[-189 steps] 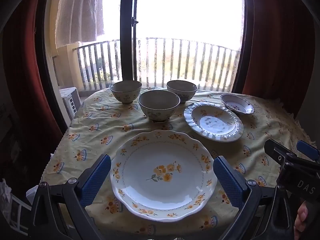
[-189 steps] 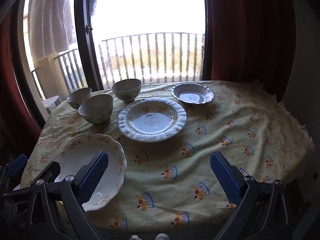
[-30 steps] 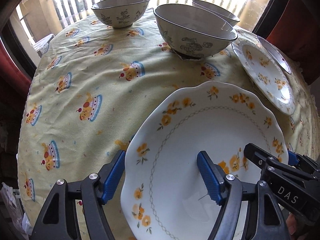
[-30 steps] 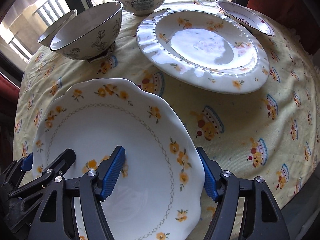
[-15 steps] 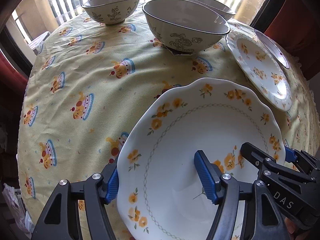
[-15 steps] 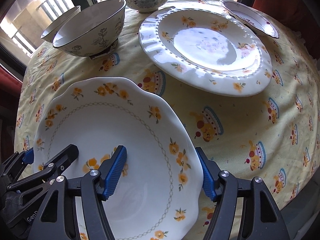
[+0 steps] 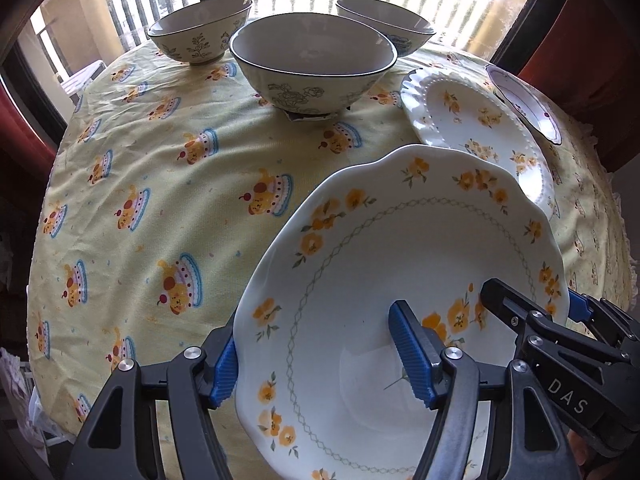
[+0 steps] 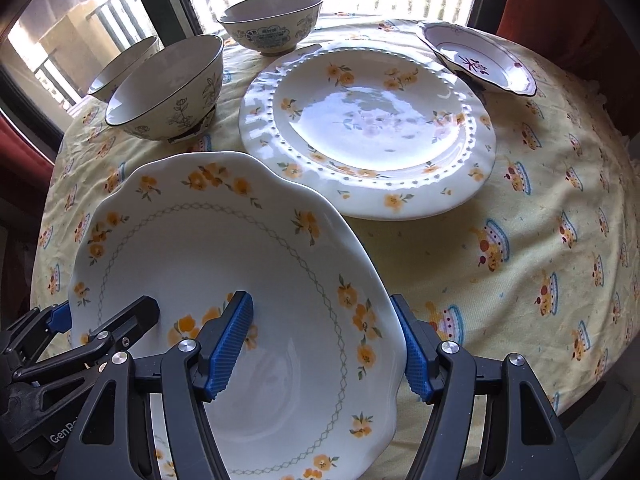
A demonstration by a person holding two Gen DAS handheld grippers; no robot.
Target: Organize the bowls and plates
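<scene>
Here the scalloped plate [image 7: 400,264], face up, far rim tilted toward the bowls, is pinched by left tool [image 7: 320,360] and right tool [image 8: 320,344].

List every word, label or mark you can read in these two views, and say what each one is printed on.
"DAS": white letters on the black body of the right claw, seen in the left wrist view.
"GenR", cut off at the frame's edge: on the black body of the left claw, seen in the right wrist view.
Blue printed label on the far cream ceramic bowl: too small to read.
</scene>
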